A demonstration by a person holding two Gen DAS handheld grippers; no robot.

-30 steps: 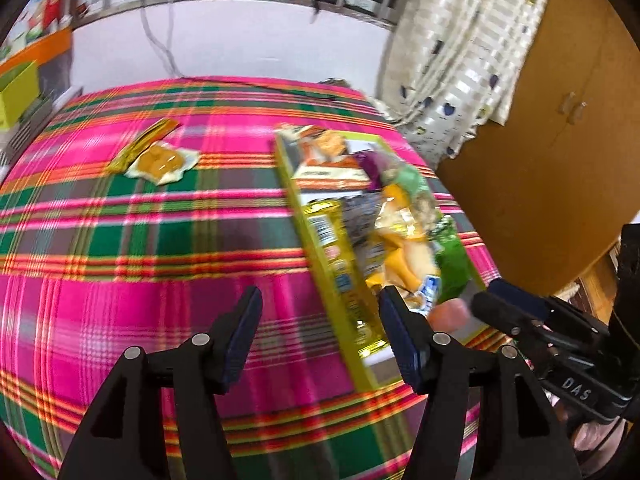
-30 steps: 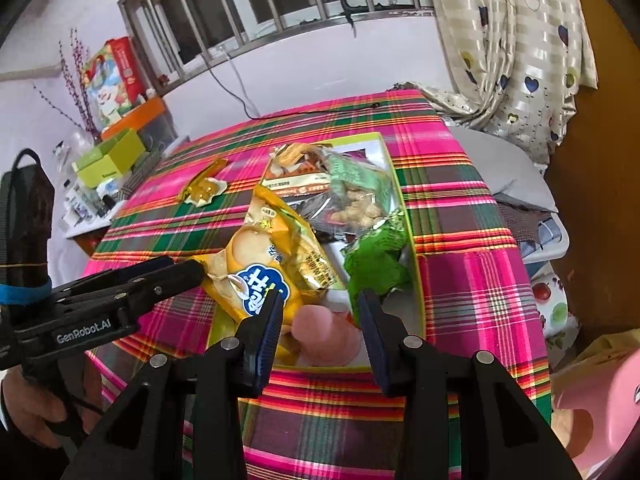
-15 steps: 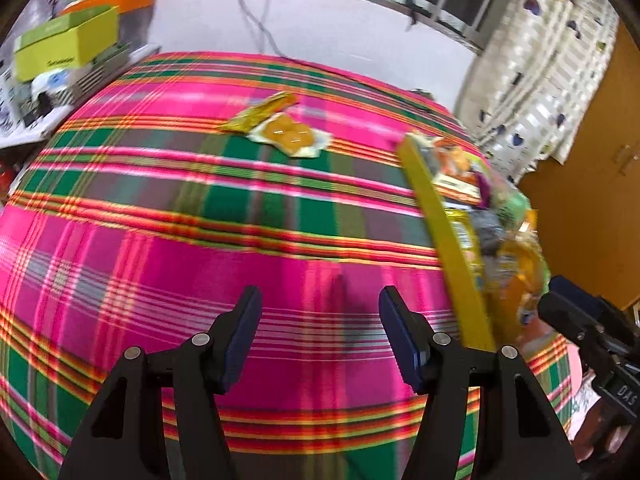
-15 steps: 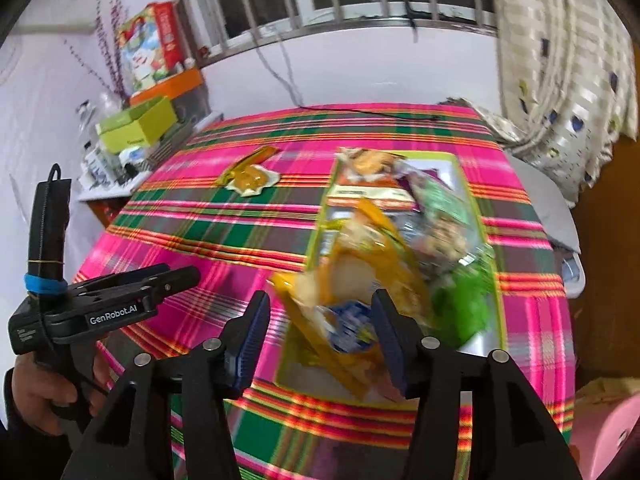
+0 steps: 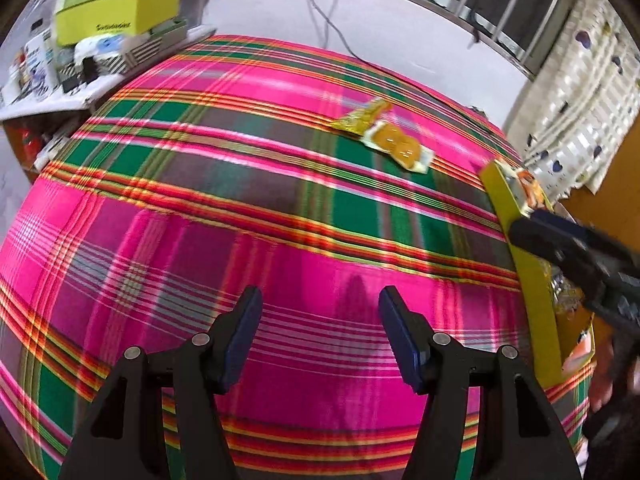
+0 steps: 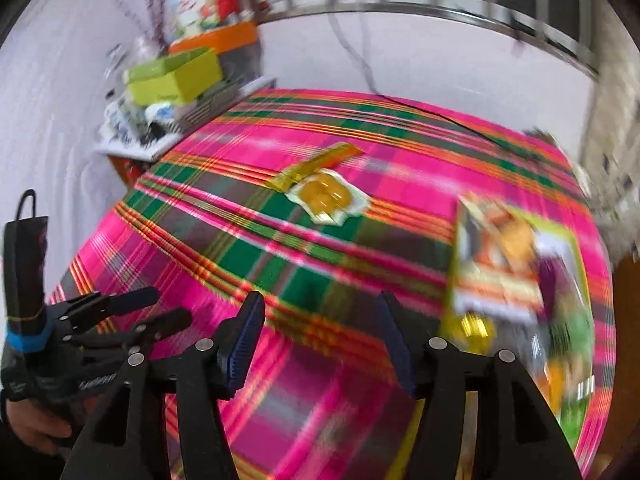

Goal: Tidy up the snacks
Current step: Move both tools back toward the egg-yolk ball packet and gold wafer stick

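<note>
Snack tray (image 6: 516,280) contents blurred (packets unreadable).

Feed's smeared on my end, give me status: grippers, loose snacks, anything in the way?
Left gripper open, empty. Right gripper opening, nothing between. Two snack packets loose on tablecloth, outside yellow tray. Path clear.

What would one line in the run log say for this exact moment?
left gripper: open, empty | right gripper: opening, empty | two snack packets: loose on tablecloth | tray: holds snacks

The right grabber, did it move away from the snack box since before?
Yes. The right gripper swung left: the snack box, earlier straight ahead between its fingers, now sits at the right edge, over plain tablecloth, jaws opening with nothing between.
</note>
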